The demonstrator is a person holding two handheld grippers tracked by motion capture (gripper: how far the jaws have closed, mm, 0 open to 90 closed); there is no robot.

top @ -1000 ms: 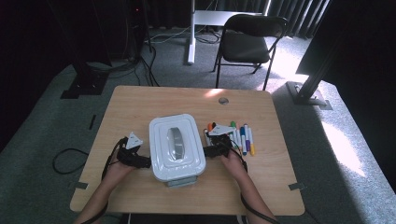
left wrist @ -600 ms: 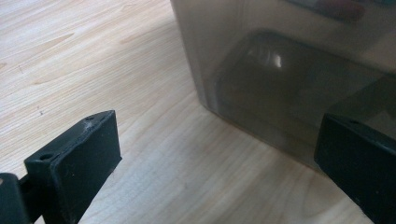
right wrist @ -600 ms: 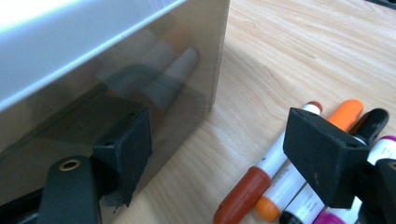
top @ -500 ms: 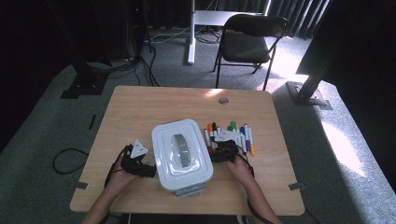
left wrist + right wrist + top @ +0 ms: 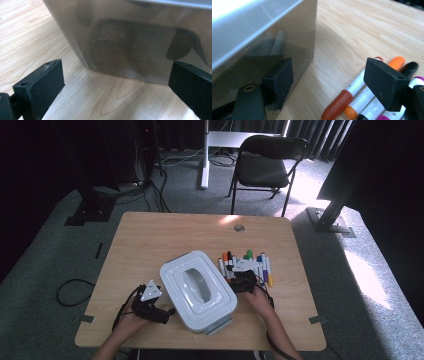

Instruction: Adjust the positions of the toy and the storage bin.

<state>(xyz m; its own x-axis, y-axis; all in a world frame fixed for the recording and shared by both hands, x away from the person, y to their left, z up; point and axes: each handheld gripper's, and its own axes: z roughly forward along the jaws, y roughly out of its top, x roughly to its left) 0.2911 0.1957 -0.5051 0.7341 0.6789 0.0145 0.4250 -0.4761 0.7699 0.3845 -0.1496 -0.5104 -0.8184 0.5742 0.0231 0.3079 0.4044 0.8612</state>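
On the tabletop [image 5: 150, 240], seen from the high view, a white lidded box [image 5: 198, 291] sits turned at an angle near the person's edge, its grey handle on top. The left tongs [image 5: 169, 314] rest against the box's near-left side and the right tongs [image 5: 239, 285] against its right side, so the box is bracketed between the 2 hands; that looks like a way to slide or turn it without lifting. A row of markers [image 5: 245, 266] lies just beside the box on the right, close behind the right tongs, presumably waiting to go inside.

From the left gripper view, the left tongs [image 5: 117, 82] stand wide open, both black jaws low over the wood, and the box's translucent wall [image 5: 135, 42] fills the space just ahead. The jaws look clear of it, so nothing is gripped; whether they push on it I cannot tell.

From the right gripper view, the right tongs [image 5: 332, 82] are also open with nothing pinched. 1 jaw sits hard against the box wall [image 5: 262, 42], the other hangs over the markers [image 5: 359, 95], orange, brown, black and purple among them. That jaw looks placed to nudge the box.
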